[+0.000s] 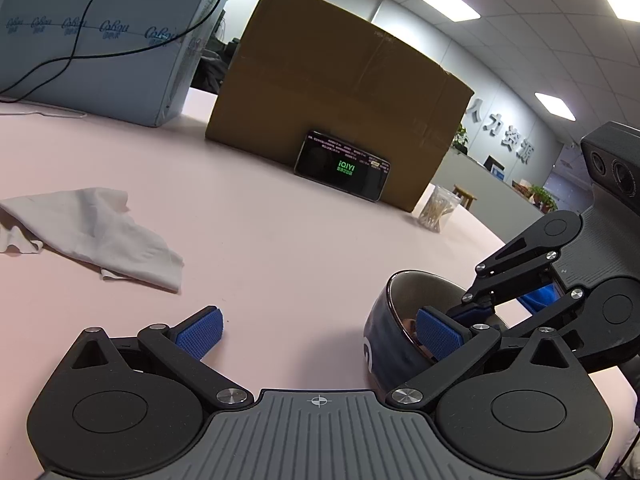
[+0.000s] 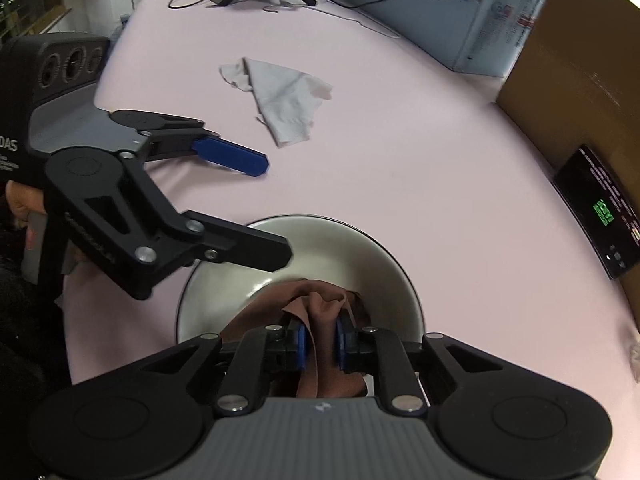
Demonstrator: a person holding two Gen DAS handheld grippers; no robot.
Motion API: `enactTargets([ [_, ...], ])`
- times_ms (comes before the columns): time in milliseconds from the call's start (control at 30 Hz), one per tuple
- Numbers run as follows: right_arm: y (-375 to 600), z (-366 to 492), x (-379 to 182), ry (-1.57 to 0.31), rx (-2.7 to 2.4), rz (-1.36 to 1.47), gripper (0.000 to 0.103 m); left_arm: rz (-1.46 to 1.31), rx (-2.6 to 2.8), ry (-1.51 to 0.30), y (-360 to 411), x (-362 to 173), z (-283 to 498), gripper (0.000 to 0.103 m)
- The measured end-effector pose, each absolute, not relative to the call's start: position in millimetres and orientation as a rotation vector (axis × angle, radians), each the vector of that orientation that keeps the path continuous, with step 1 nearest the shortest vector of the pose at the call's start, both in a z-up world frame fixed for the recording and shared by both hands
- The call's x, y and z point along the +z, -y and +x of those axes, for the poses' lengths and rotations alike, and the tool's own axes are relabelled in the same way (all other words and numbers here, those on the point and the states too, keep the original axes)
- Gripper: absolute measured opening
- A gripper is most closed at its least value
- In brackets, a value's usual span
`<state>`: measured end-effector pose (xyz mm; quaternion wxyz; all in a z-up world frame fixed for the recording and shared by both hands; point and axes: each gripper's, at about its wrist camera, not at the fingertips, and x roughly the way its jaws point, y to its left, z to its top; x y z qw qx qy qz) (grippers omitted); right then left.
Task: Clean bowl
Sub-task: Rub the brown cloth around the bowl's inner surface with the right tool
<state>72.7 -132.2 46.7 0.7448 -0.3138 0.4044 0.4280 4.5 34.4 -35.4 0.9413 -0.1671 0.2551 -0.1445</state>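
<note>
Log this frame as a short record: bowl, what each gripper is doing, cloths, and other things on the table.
bowl: dark outside, pale inside, upright on the pink table
right gripper: shut on the brown cloth, inside the bowl
left gripper: open, one finger at the bowl's rim, the other over bare table
grey cloth: crumpled, lying apart from the bowl
background: cardboard box with a phone leaning on it

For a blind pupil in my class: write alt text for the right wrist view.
The right claw grips a brown cloth inside a white-lined bowl on a pink table. The open left claw reaches over the rim; a grey rag lies beyond.
</note>
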Motion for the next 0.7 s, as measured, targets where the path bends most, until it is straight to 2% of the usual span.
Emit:
enactTargets([
  [700, 132.7, 73.7, 43.8, -0.871, 0.944, -0.629, 0.016, -0.340, -0.295, -0.518, -32.4, -34.4, 5.8, 0.103],
])
